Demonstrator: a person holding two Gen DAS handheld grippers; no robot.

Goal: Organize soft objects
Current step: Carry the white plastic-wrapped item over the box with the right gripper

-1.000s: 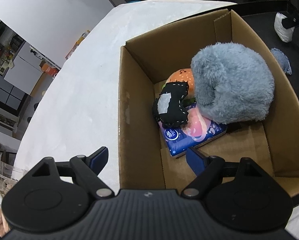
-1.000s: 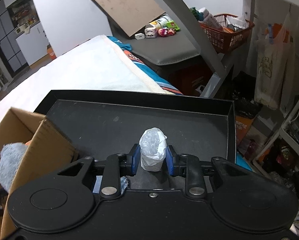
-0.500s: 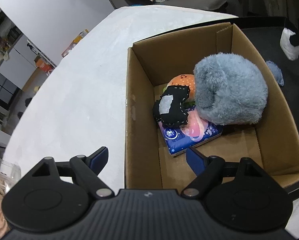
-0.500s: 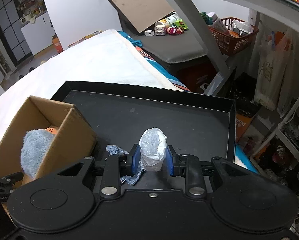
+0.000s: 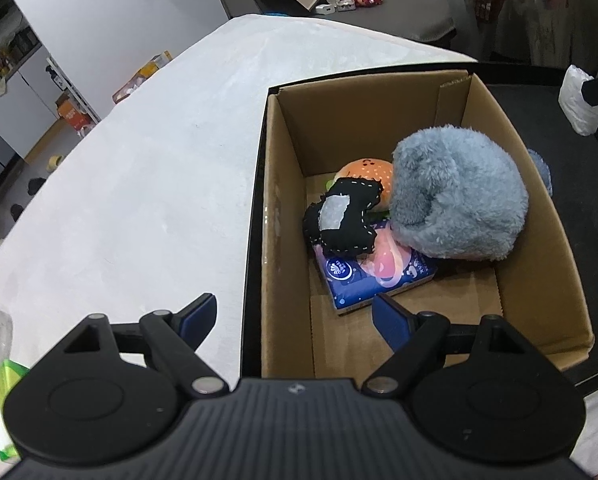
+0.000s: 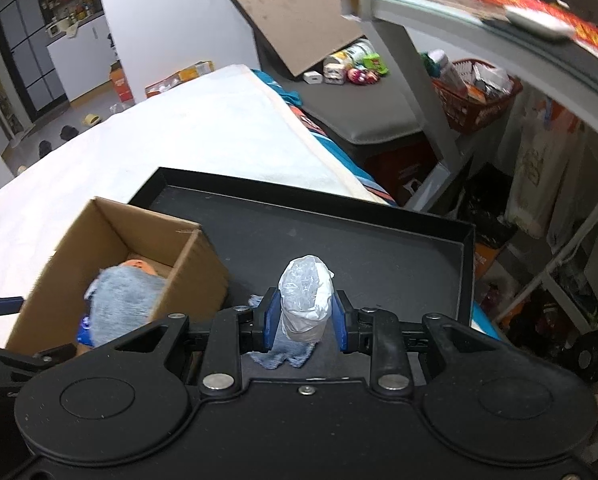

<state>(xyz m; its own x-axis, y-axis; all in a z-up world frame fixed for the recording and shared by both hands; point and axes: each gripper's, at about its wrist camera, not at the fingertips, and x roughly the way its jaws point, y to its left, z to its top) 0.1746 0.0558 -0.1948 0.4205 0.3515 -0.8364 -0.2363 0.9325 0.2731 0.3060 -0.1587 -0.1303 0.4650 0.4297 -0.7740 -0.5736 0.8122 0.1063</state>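
Right gripper [image 6: 306,322]: you hold it clamped on the white plastic-wrapped bundle [image 6: 306,303], upright above the black tray [image 6: 379,240] for carrying to the cardboard box [image 5: 539,240].
Left gripper [image 5: 294,314]: jaws wide, empty, straddling the box's near wall, likely to steady it.
Box contents: grey plush [image 5: 455,196], black patch toy [image 5: 345,218], tissue pack [image 5: 373,276].
Blue cloth [image 6: 285,354]: lying on the tray, unsorted.

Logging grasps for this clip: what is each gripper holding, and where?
Right gripper clamps a white plastic-wrapped roll across its lower half. Left gripper holds nothing.
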